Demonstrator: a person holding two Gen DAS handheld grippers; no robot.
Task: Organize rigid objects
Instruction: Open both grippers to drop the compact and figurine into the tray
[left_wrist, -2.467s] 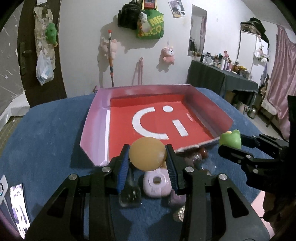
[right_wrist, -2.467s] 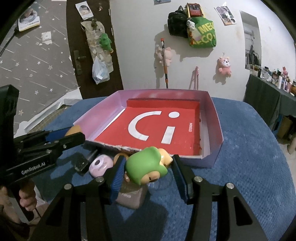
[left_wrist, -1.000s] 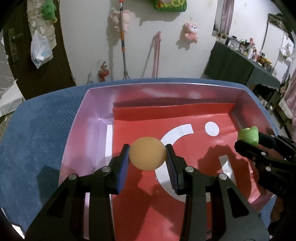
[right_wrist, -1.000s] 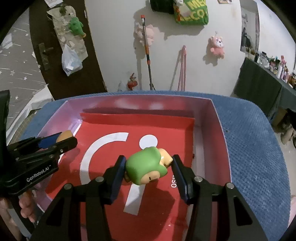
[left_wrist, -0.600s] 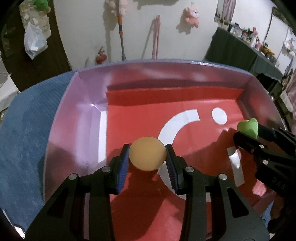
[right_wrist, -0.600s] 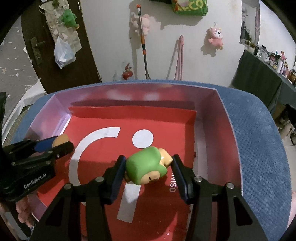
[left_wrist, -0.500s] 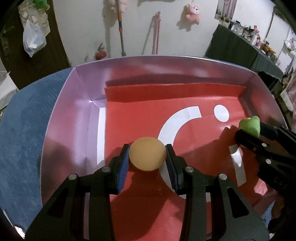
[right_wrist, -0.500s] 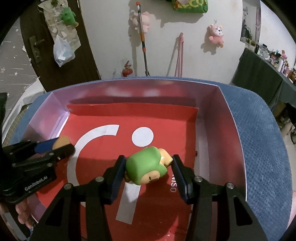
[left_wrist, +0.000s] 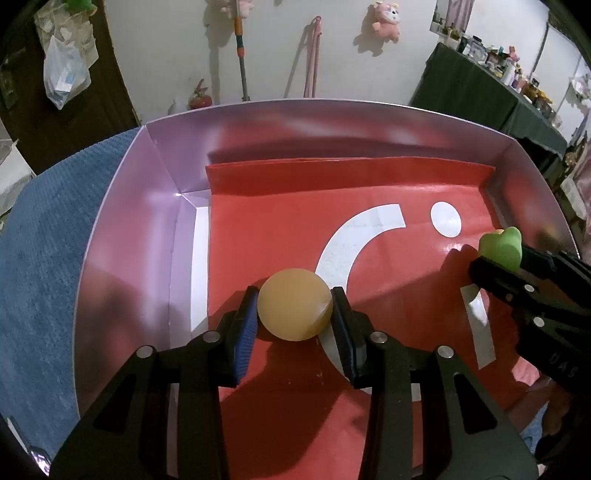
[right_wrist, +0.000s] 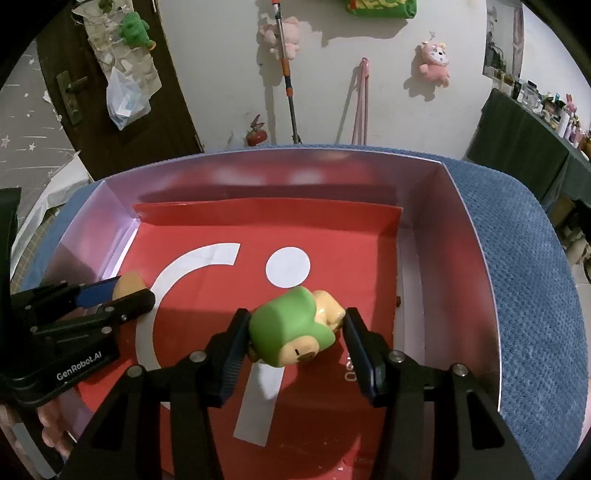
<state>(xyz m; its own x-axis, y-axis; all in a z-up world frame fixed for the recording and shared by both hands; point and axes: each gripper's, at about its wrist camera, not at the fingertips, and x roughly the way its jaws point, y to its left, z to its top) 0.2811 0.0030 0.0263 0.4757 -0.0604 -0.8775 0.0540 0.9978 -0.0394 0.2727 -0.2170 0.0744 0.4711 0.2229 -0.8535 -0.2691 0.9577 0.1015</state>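
So both tongs are loaded and sitting over the box right now. The left tongs are clamped on a tan ball, pads squeezing it from both sides, low over the left half of the red liner, near the white arc of the logo. The right tongs are gripping a green-capped toy figure that lies tilted on its side between the pads, over the right half, just below the white dot. The pink-walled box sits on a blue-covered bench.

Looks to me like the drop-off step: both items are already inside the walls, they just need setting down. Can't tell for sure from these views whether either one is touching the floor of the box yet.

How I'd do it well:
- Bring the ball right down onto the liner before opening. It's round, so any drop and it'll probably roll off toward a wall or into the other item.
- Open slowly and evenly so one pad doesn't flick it sideways.
- The toy is chunky and lopsided, so it'll likely flop when released. Low release again, and keep it well apart from the ball.
- Lift straight up afterwards so the fingers don't catch the box wall or drag the loose liner.
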